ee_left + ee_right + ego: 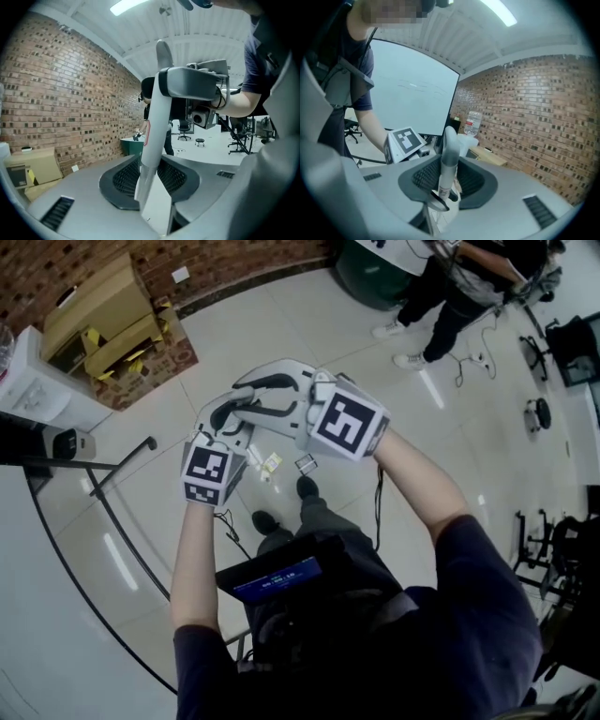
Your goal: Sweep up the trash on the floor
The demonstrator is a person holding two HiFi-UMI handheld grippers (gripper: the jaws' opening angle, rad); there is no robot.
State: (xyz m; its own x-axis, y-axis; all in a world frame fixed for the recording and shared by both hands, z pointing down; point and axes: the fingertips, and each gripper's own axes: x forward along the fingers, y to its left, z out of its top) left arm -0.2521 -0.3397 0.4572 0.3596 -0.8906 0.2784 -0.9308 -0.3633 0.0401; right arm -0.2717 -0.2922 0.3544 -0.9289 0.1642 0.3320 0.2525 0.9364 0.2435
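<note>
Close in front of the person, the left gripper [239, 413] and the right gripper [286, 399] are both clamped on one pale handle [154, 126]. The left sits lower on it and the right near its rounded top, and the working end is out of sight. Down by the shoes [307, 487], scraps of trash [272, 463] lie loose on the tiled floor [234, 343], so I'd say the tool is in hand but all the sweeping is left to do.

I see the pale tiled floor [234, 352]: two small scraps [272, 465] lie just ahead of my shoes [307, 488], with cardboard boxes [112, 324] standing by the brick wall [47, 273].
</note>
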